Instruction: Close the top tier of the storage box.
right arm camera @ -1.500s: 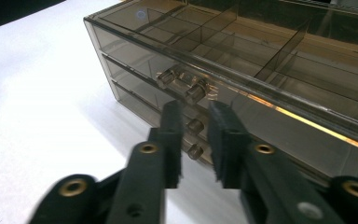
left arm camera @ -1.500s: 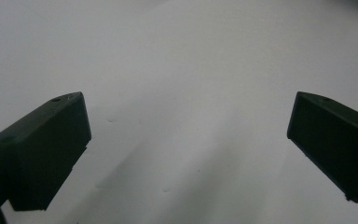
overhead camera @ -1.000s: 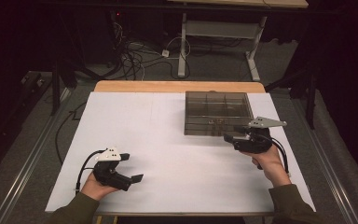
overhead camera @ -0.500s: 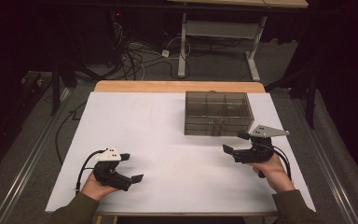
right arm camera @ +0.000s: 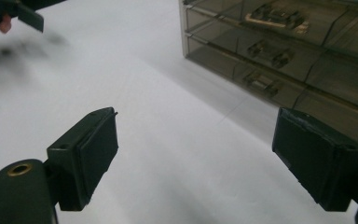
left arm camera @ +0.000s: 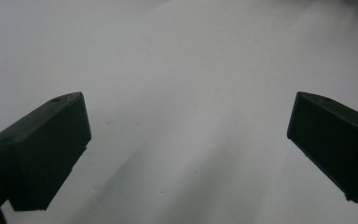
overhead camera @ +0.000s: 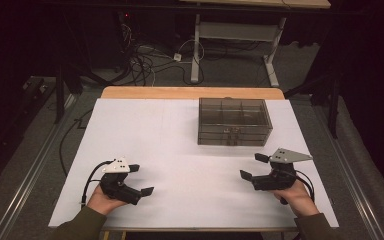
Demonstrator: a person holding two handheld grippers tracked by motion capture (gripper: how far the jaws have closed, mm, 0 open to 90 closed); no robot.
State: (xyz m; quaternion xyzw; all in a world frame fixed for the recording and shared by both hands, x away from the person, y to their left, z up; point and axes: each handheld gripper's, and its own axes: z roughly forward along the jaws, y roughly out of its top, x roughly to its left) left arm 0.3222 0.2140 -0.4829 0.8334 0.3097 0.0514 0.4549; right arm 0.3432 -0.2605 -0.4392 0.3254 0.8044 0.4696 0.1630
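We find the smoke-grey transparent plastic drawer cabinet (overhead camera: 234,121) standing toward the far right of the white-covered worktop (overhead camera: 170,135), its back close to the far edge and its drawer fronts facing the near edge. In the right claw view the small moulded pulls on the drawer fronts (right arm camera: 270,53) show clearly, and all drawers appear pushed home.

The right claw (overhead camera: 254,167) is near the right end of the near edge, well apart from the cabinet, pointing across the worktop toward the left edge. Its jaws have just been opening and now stand spread, with nothing between them. The left claw (overhead camera: 141,179) rests near the left end of the near edge, jaws likewise spread and empty, over bare worktop.

Our judgement is that the step in hand is the approach to the cabinet, most likely to a drawer pull. To do this well, we would:

- turn the right claw to face the drawer fronts squarely before advancing;
- keep the jaws spread until one pull sits fully between the pads;
- close on the pull alone, not on the drawer's lip;
- draw straight toward the near edge, level, so that the drawer does not bind.

The cabinet looks light and may slide on the smooth covering. We would bring the left claw up to steady its left side wall.
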